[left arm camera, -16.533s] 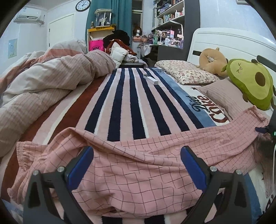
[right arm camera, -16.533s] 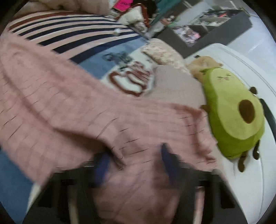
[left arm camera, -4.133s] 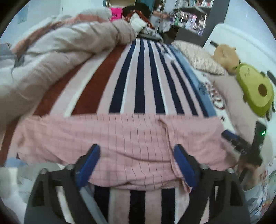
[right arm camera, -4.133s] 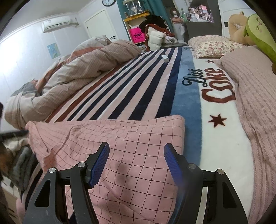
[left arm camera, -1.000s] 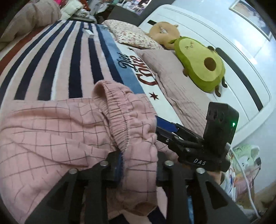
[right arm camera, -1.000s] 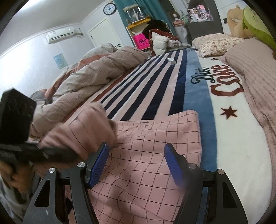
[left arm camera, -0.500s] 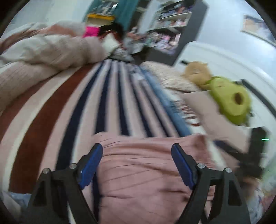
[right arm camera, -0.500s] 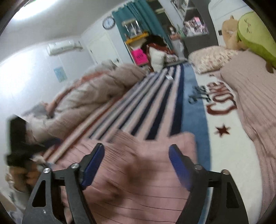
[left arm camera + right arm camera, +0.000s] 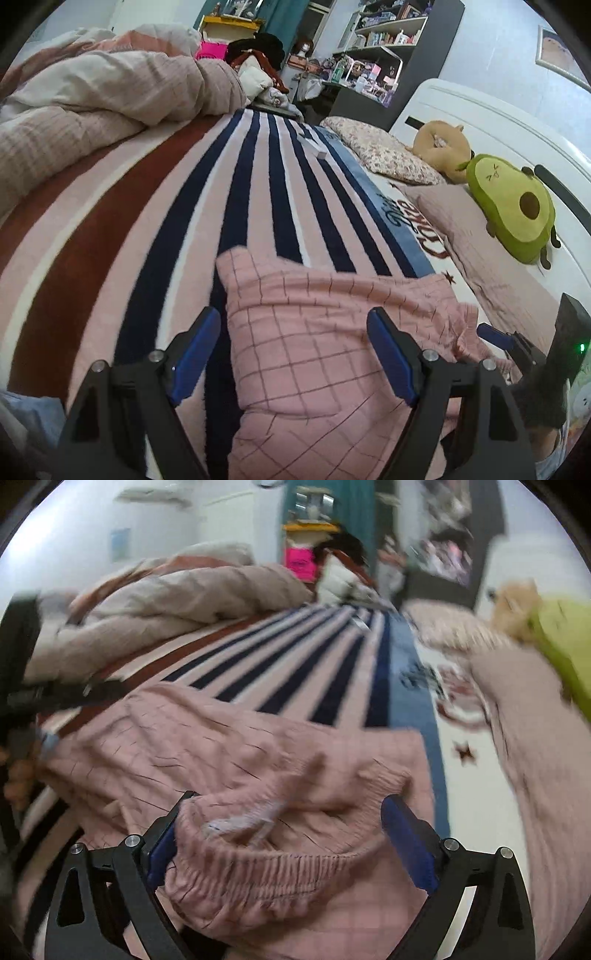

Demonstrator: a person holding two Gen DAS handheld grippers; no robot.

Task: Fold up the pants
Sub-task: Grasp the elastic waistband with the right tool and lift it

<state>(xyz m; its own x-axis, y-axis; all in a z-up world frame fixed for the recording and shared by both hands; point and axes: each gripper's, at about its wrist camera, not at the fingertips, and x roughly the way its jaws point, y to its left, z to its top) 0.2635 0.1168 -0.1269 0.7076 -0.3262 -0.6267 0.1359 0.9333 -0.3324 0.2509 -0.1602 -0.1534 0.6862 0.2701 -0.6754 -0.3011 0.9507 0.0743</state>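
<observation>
Pants (image 9: 325, 332) lay bunched on the striped blanket (image 9: 155, 206). Left gripper (image 9: 295, 354) hung low over them, jaws spread wide. Right gripper (image 9: 288, 834), equally spread, straddled the waistband (image 9: 266, 864) without clamping it.

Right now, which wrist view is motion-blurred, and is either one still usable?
Left wrist view: mostly sharp, pants grid lines crisp, fisheye bending at edges. Right wrist view: heavy motion smear across the striped blanket and avocado plush; only the right gripper itself reads sharp.
</observation>
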